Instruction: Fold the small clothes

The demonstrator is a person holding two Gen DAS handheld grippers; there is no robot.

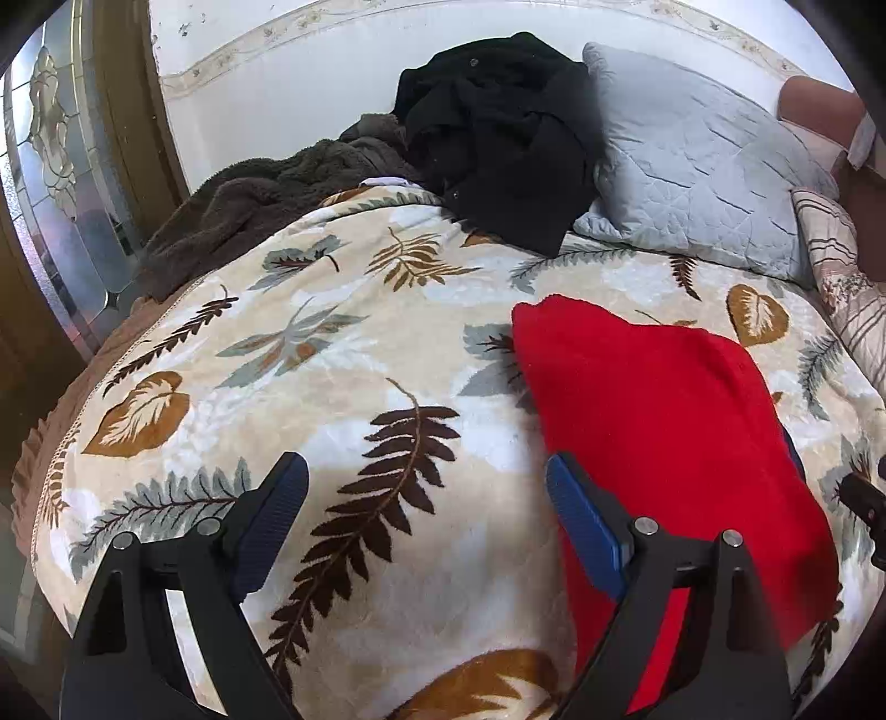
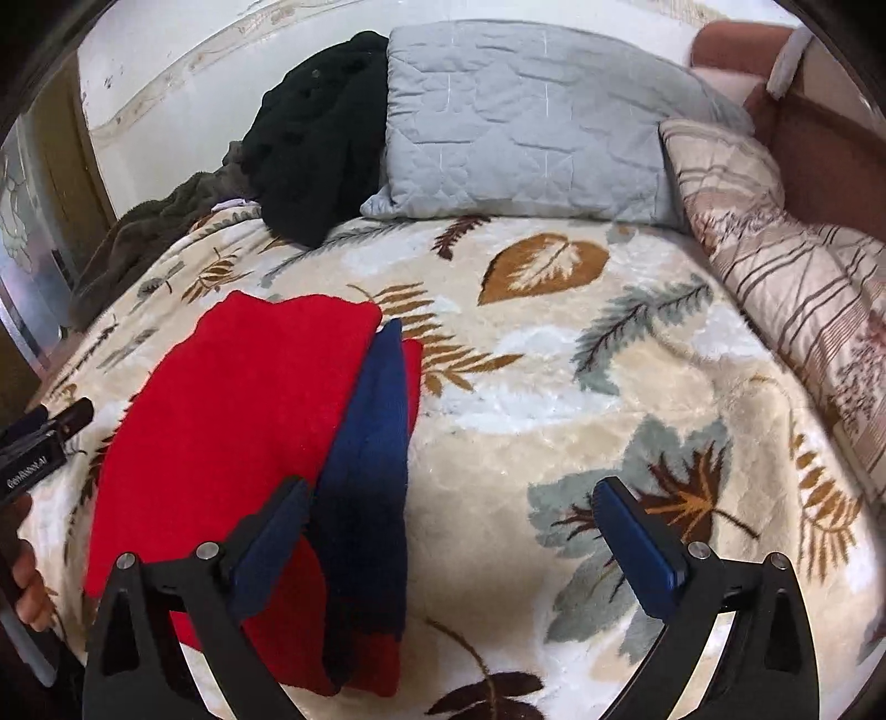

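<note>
The red garment [image 1: 664, 432] is a soft, fuzzy knit, folded into a rough rectangle with rounded corners; a dark blue knitted band [image 2: 368, 476] runs along its right edge, seen in the right wrist view, with a strip of red showing beyond it. It lies flat on the bed's plush blanket [image 1: 343, 387], cream with brown, ochre and grey-blue fern and leaf prints.

The left claw [image 1: 426, 471] stands wide apart, gripping nothing; the garment lies at its 2 o'clock, with the right-hand blue ribbed pad [image 1: 581, 526] over the cloth's left edge. The right claw [image 2: 451, 493] is likewise spread and empty; the garment sits at its 10 o'clock, the left-hand pad over the seam between red and blue.

At 12 o'clock on the bed rest a quilted pale grey pillow [image 2: 526, 122], a crumpled black garment [image 1: 493, 133] and a brown fleecy throw [image 1: 249, 210]; a striped floral cushion [image 2: 786, 266] lies at 2 o'clock in the right view. Behind is a white wall with a patterned border [image 1: 266, 50]; a leaded glass door [image 1: 50, 166] stands at 10 o'clock.
</note>
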